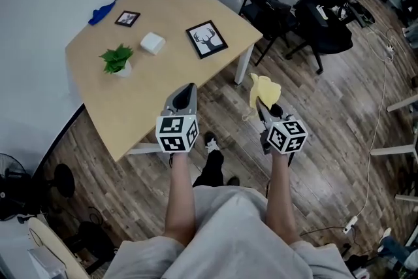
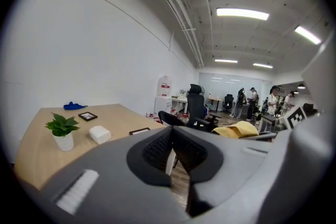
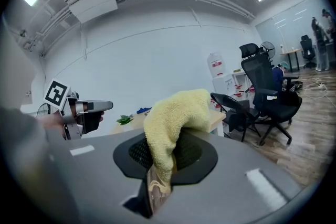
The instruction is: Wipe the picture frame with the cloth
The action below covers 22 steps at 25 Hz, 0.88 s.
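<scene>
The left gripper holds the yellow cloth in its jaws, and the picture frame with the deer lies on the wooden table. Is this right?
Not quite. The yellow cloth is in the jaws of the right gripper, as the right gripper view shows; the left gripper holds nothing. The picture frame with the deer does lie on the wooden table.

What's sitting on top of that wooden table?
A deer picture frame, a smaller frame, a white block, a potted plant and a blue object lie on the table. The left gripper hides a bit of its near edge.
</scene>
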Tool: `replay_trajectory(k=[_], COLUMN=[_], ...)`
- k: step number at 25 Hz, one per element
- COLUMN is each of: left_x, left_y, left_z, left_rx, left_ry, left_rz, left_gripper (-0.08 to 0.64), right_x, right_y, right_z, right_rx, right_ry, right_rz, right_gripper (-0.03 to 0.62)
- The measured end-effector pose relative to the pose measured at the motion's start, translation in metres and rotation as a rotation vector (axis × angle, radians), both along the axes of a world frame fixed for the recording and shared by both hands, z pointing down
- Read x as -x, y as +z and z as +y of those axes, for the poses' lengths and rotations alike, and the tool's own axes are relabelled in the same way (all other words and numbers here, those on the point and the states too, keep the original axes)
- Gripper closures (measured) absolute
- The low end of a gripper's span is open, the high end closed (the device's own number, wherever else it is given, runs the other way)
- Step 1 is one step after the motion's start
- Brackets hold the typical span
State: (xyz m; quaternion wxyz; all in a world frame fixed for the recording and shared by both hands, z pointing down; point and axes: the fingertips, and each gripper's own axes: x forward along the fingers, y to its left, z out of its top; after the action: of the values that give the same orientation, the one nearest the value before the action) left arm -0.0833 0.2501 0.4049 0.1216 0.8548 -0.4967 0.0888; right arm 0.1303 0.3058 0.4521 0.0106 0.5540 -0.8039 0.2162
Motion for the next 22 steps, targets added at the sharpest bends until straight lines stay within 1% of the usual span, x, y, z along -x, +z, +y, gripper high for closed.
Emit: replay_trajectory(k=[4, 9, 13, 16, 20, 22], left_x=[-0.013, -0.006, 0.012, 0.028, 0.057, 0.068], left_y=[0.001, -0.010, -0.020, -0.019, -0.014, -0.013], left_z=[-0.050, -0.111, -0.149, -0.175, -0.203, -0.211], left_rx=[0.008, -0.001, -0.015, -0.015, -0.003, -0.003], left_ry=[0.020, 0.027, 0.025, 0.022, -0.034, -0.053], left_rz=[0.011, 0.008, 0.013, 0.020, 0.079, 0.083], left_gripper=[0.508, 0.508, 0.508, 0.508, 0.508, 0.508], right_x=[-0.004, 0.012, 0.035, 0.051, 0.065, 0.065], right_y=[0.002, -0.004, -0.013, -0.017, -0.019, -0.022], right_z=[-0.046, -0.103, -0.142, -0.169, -0.194, -0.203], right_rx=[0.027, 0.029, 0.009, 0.004, 0.015, 0.016], right_ry=[-0.019, -0.065, -0.099, -0.114, -0.146, -0.138], right_rz=[0.049, 0.099, 0.145, 0.165, 0.244, 0.267], right_gripper=[0.543, 0.541, 0.541, 0.541, 0.541, 0.541])
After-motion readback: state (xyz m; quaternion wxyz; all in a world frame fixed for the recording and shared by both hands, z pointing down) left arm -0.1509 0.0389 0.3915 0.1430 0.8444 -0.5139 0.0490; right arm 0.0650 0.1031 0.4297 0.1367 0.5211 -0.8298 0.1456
